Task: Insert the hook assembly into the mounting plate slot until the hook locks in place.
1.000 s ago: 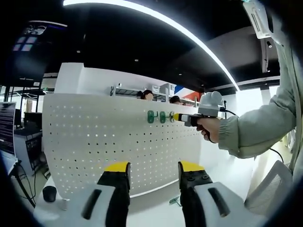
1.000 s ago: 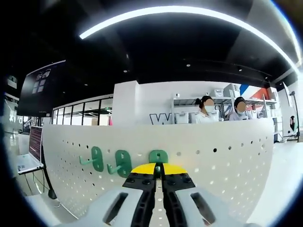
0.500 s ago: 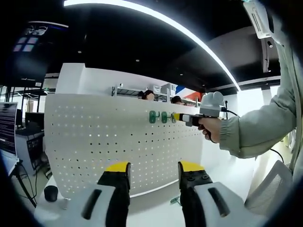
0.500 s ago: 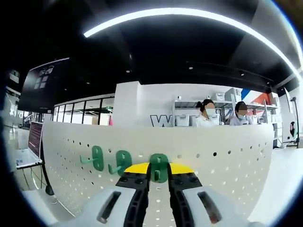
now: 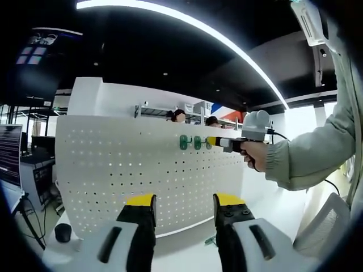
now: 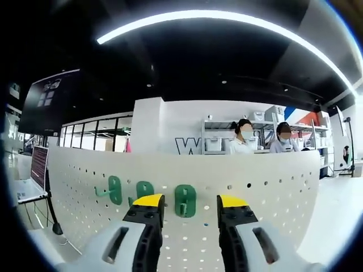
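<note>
A white pegboard mounting plate (image 5: 142, 170) (image 6: 266, 187) stands upright with three green hooks near its top edge. In the right gripper view the hooks hang at left (image 6: 114, 190), middle (image 6: 143, 190) and right (image 6: 185, 200). My right gripper (image 6: 184, 205) is open, its yellow-tipped fingers standing either side of the rightmost hook without touching it. In the left gripper view the same green hooks (image 5: 194, 142) sit in a row, and the right gripper (image 5: 220, 142) held by a person's hand points at them. My left gripper (image 5: 184, 205) is open and holds nothing, well back from the plate.
A sleeve and hand (image 5: 295, 161) reach in from the right. A laptop (image 5: 8, 153) stands at the far left, and a dark mouse-like object (image 5: 62, 232) lies on the table. Two people (image 6: 261, 139) sit behind the board. A white chair (image 5: 323, 226) is at lower right.
My right gripper went from shut on the rightmost hook to open, leaving the hook hanging on the plate. The left gripper stayed put.
</note>
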`<control>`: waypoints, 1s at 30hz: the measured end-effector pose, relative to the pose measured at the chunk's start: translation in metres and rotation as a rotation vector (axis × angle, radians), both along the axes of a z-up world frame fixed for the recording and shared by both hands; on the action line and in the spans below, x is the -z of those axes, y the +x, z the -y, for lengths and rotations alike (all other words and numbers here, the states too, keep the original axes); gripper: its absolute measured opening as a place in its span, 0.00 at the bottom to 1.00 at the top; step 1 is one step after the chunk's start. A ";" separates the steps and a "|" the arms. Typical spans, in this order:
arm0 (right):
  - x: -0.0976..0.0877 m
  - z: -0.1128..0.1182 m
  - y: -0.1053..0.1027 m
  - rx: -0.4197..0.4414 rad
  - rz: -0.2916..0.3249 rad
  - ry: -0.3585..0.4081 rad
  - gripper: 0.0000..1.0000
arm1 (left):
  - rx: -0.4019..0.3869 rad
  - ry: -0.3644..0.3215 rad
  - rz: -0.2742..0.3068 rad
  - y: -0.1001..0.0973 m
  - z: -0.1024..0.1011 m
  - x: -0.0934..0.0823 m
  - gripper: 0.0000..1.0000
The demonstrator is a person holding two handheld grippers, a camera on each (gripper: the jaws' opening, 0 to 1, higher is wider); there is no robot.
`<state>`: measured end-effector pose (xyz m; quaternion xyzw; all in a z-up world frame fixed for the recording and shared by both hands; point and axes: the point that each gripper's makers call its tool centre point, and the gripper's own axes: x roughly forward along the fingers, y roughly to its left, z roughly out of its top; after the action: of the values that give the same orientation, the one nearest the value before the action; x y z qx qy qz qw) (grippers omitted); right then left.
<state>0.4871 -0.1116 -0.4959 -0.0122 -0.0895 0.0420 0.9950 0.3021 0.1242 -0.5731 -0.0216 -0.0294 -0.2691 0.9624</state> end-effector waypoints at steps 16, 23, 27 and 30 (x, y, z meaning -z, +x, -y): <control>-0.008 0.003 -0.024 -0.003 0.009 -0.027 0.43 | 0.011 0.004 0.024 -0.012 0.004 -0.010 0.42; -0.011 0.008 -0.042 -0.007 0.013 -0.034 0.45 | 0.026 0.009 0.036 -0.018 0.010 -0.015 0.42; -0.012 0.007 -0.054 -0.020 0.010 -0.020 0.47 | 0.035 0.013 0.041 -0.022 0.013 -0.017 0.42; -0.015 0.006 -0.065 -0.025 0.015 -0.021 0.47 | 0.042 0.014 0.043 -0.023 0.015 -0.017 0.42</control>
<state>0.4220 -0.1172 -0.4811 -0.0221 -0.0967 0.0554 0.9935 0.2794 0.1094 -0.5557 -0.0099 -0.0480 -0.2900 0.9558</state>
